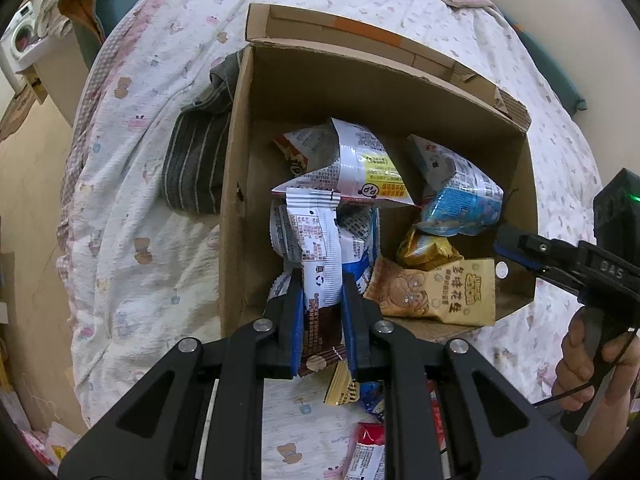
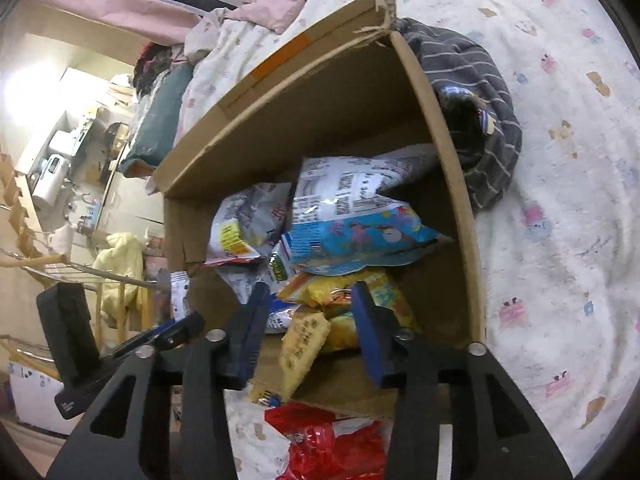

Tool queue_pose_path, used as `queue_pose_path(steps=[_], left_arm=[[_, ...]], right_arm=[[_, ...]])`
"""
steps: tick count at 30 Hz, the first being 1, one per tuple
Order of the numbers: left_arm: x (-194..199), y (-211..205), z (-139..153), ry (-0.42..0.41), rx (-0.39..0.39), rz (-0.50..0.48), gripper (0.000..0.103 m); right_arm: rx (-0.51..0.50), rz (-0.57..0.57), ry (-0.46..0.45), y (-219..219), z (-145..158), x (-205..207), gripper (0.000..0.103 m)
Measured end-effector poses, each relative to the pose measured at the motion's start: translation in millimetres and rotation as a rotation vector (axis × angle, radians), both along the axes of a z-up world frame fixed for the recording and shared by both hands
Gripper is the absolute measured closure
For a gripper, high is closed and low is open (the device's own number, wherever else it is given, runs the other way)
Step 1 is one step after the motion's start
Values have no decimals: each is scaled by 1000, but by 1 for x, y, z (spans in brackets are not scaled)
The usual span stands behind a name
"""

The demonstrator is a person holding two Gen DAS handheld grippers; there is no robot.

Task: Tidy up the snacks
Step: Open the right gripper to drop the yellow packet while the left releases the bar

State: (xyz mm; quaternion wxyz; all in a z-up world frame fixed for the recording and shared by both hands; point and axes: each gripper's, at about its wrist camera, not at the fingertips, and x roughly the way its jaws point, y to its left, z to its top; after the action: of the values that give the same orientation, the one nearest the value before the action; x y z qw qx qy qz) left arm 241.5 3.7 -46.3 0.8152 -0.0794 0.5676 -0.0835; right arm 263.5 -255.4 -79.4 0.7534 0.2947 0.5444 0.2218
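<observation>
Left wrist view: we see the left gripper (image 1: 322,300) pinching a white-and-brown snack bar wrapper (image 1: 320,256) between its blue-padded fingers (image 1: 297,320), holding it upright over the near wall of the cardboard box (image 1: 234,184) that rests on the bed (image 1: 132,184). Inside the box, a white snack bag (image 1: 356,168) lies toward 12 o'clock of the wrapper, a blue snack bag (image 1: 460,200) at 2 o'clock, and a gold packet (image 1: 424,250) above a tan peanut bag (image 1: 436,296) at 3 o'clock. A grey striped cloth (image 1: 196,160) lies against the box's outer wall at 10 o'clock. The right gripper (image 1: 516,246) enters at 3 o'clock, gripped by a hand (image 1: 592,364). Right wrist view: we see the right gripper (image 2: 308,332) with its fingers (image 2: 252,328) spread and nothing between them, poised at the box's (image 2: 456,184) open edge. The blue snack bag (image 2: 356,240) sits at 12 o'clock, a yellow packet (image 2: 304,352) just ahead, and a red wrapper (image 2: 336,444) on the bed (image 2: 560,200) at 6 o'clock. The left gripper (image 2: 176,332) appears at 9 o'clock.
</observation>
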Motion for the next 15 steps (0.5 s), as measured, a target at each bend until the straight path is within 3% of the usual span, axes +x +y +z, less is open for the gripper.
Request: queue_pose_path(steps=[6,10,12,14,15], left_arm=[[-3,2,1,-6,-2,-5,89],[-4,2,0,9,-11,-5,85],[-4,1,1,9,-12,-3,72],[-4,1,4,-2,-24,1,50],[-4,1,6,-10,-34,3,46]], right_arm=[[-24,1,-64,2,15,-3,47],[-40,3,-87,4,20,-4,30],[-42,7,-90,5,19,-3,29],[-45,10,-87,6,19,-2,29],[-45,8,-84,6,18,-1,29]])
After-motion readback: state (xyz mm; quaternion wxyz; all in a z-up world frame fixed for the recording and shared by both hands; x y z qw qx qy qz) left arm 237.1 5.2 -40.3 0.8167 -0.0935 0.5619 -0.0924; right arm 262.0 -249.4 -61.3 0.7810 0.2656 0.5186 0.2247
